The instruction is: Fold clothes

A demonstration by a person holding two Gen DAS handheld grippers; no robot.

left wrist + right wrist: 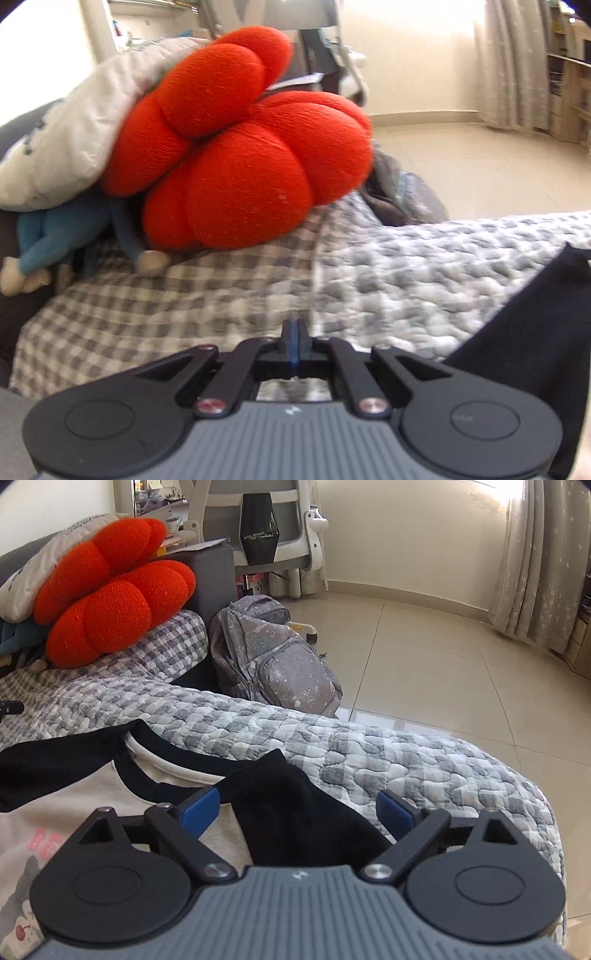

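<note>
Tilting downward, the right claw gapes over the shirt; the left claw is clenched empty.

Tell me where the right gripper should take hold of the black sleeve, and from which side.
Probably grip the black sleeve at its pointed outer end, coming down from above. It lies flat on the quilted cover, so only a top pinch on that free tip gets fabric. The right gripper hangs open, straddling it.
</note>
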